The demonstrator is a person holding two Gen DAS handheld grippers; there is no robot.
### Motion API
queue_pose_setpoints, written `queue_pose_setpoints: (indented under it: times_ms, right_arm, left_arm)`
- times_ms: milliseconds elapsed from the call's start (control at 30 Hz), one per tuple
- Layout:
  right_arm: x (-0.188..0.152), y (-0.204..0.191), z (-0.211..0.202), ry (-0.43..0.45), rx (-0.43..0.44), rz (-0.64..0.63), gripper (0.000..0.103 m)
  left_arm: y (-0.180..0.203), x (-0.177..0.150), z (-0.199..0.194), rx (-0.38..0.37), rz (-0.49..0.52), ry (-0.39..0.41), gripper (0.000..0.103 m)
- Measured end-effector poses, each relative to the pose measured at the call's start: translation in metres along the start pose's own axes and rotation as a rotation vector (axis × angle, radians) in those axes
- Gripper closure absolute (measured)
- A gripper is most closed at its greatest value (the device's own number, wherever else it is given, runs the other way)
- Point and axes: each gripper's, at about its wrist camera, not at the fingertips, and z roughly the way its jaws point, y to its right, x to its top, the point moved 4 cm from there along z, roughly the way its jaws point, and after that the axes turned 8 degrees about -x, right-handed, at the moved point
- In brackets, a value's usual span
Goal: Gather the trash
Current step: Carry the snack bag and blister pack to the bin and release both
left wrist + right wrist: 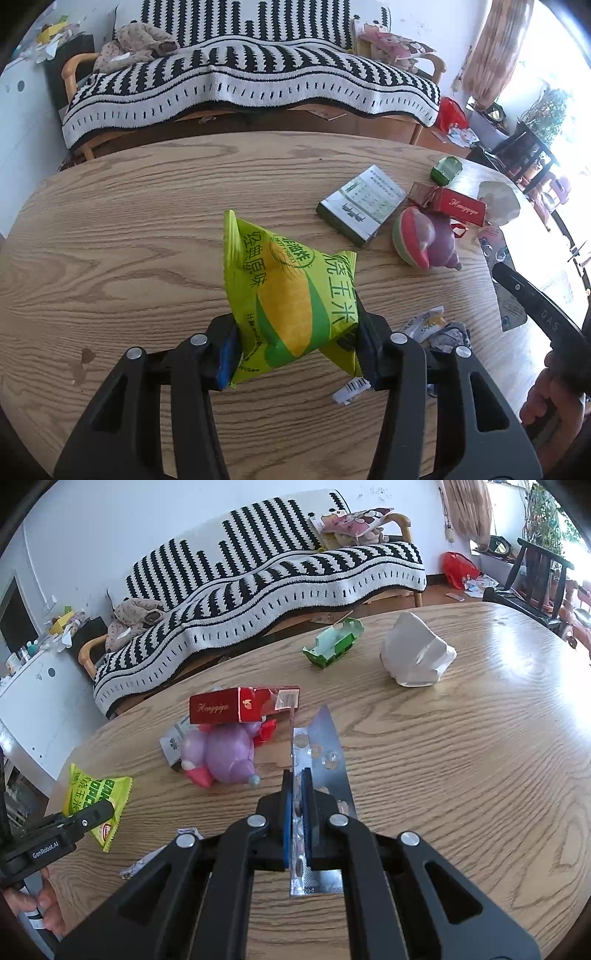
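Left gripper [295,354]: jaws clamped on the green-and-yellow snack bag [291,295], which is held up above the worktop [129,240], its top corner pointing away from the camera.
Right gripper [296,812]: jaws nearly closed, pinching a silver blister pack [321,746] on edge; the pack sticks out forward past the fingertips and backward under the gripper.
Snack bag, seen from the right wrist: at the left edge of the worktop, between the left gripper's jaws [96,797].
Crumpled wrappers [436,328]: lying on the worktop just right of the left gripper; a barcoded scrap [351,389] lies beneath its right finger.
Red carton [243,709]: lying on its side mid-worktop, touching the purple toy [225,757] in front of it.
Green-and-white box [360,205]: flat on the worktop, just left of the toy in the left wrist view.
Green torn carton [334,642]: open, near the far edge of the worktop.
White crumpled paper [415,657]: standing to the right of the green carton, apart from it.
Background: a sofa under a black-and-white striped blanket [277,579] behind the worktop.
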Motion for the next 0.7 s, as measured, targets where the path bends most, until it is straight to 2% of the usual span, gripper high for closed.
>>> queue_pose_setpoints:
  times_ms: [100, 200, 300, 400, 533, 667, 700]
  right_arm:
    - [0.003, 0.001, -0.011, 0.020, 0.020, 0.013, 0.098]
    - [0.012, 0.006, -0.041, 0.073, 0.060, 0.046, 0.098]
    - [0.017, 0.023, -0.091, 0.157, 0.069, 0.063, 0.098]
    - [0.006, 0.058, -0.150, 0.223, 0.040, 0.038, 0.098]
    - [-0.012, 0.128, -0.221, 0.269, -0.010, 0.071, 0.098]
    - [-0.046, 0.195, -0.258, 0.231, -0.017, 0.170, 0.098]
    - [-0.063, 0.215, -0.262, 0.201, -0.014, 0.209, 0.098]
  left_arm:
    - [0.008, 0.001, -0.013, -0.008, 0.012, 0.029, 0.053]
    - [0.024, 0.001, -0.037, -0.048, 0.030, 0.081, 0.053]
    - [0.064, -0.004, -0.068, -0.114, 0.067, 0.135, 0.053]
    - [0.110, -0.021, -0.091, -0.202, 0.113, 0.154, 0.053]
    - [0.204, -0.069, -0.105, -0.370, 0.208, 0.082, 0.053]
    - [0.298, -0.127, -0.101, -0.533, 0.299, -0.060, 0.053]
    - [0.312, -0.139, -0.098, -0.554, 0.316, -0.086, 0.053]
